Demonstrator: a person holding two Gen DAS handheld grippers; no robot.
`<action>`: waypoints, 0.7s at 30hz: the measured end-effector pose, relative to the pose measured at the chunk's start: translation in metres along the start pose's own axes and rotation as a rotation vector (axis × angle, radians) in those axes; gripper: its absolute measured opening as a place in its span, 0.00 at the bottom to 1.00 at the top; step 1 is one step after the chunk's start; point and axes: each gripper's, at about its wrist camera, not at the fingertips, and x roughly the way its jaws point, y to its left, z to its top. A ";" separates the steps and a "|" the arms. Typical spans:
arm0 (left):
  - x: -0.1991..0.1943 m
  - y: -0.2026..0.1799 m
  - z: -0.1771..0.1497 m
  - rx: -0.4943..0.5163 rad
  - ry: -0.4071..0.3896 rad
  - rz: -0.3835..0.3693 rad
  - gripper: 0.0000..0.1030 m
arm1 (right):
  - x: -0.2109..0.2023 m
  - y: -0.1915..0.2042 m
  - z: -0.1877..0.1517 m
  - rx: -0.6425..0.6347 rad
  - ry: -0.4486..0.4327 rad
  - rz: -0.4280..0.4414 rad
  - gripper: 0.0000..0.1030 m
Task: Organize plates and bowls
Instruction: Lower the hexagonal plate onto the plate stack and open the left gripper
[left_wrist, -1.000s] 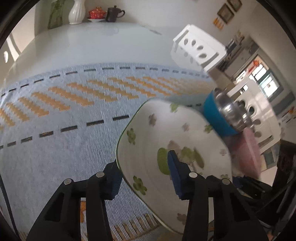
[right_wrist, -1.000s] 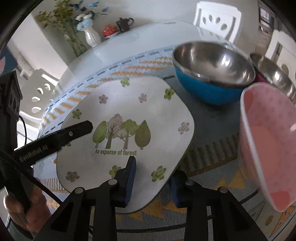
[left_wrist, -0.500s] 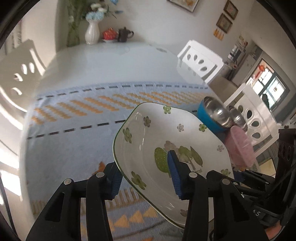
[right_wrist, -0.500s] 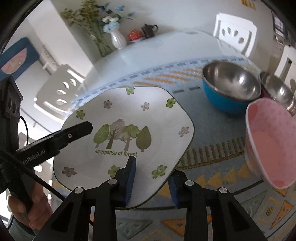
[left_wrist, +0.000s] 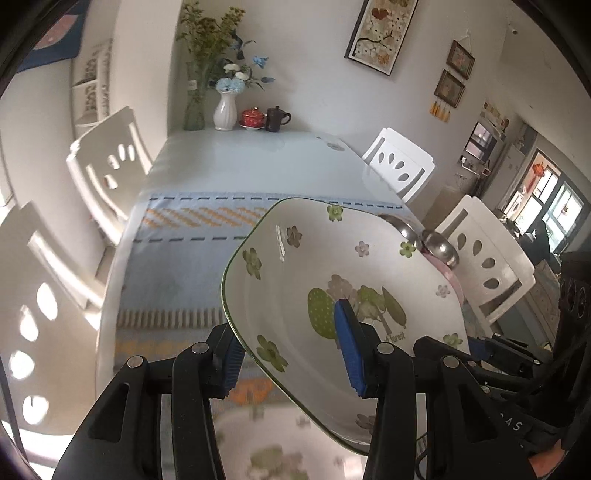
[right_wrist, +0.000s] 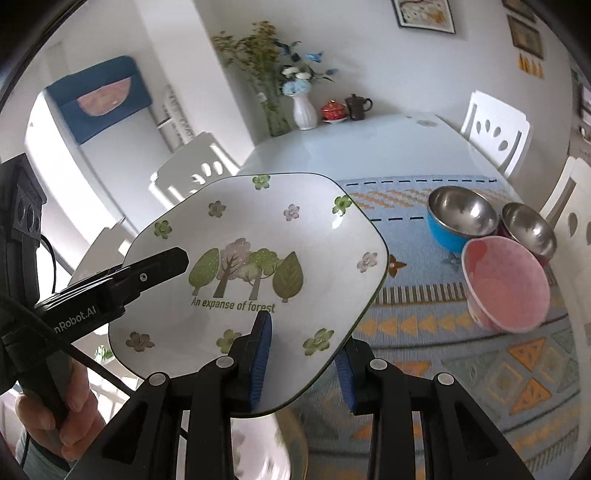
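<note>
Both grippers hold the same square, flower-printed plate (right_wrist: 258, 258) in the air above the counter (left_wrist: 258, 158). The left gripper (left_wrist: 291, 354) has its jaws pinching the plate's left rim, one blue pad above and one below. The right gripper (right_wrist: 303, 362) has its jaws clamped on the plate's near edge in the same way. Beyond the plate's right corner, a blue-sided steel bowl (right_wrist: 460, 219), a smaller steel bowl (right_wrist: 528, 229) and a pink bowl (right_wrist: 506, 284) sit close together on the patterned runner (right_wrist: 461, 354). Directly under the plate, a blurred second flowered plate (left_wrist: 280, 446) lies on the counter. Far behind the plate, a white vase (left_wrist: 225, 110) stands at the counter's back edge.
</note>
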 end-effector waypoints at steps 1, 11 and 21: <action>-0.007 -0.003 -0.009 -0.002 0.001 0.008 0.40 | -0.007 0.004 -0.008 -0.007 0.002 0.003 0.31; -0.055 -0.008 -0.085 -0.073 0.028 0.056 0.40 | -0.043 0.022 -0.082 -0.034 0.070 0.049 0.31; -0.069 0.004 -0.141 -0.129 0.076 0.078 0.40 | -0.047 0.039 -0.134 -0.060 0.148 0.064 0.31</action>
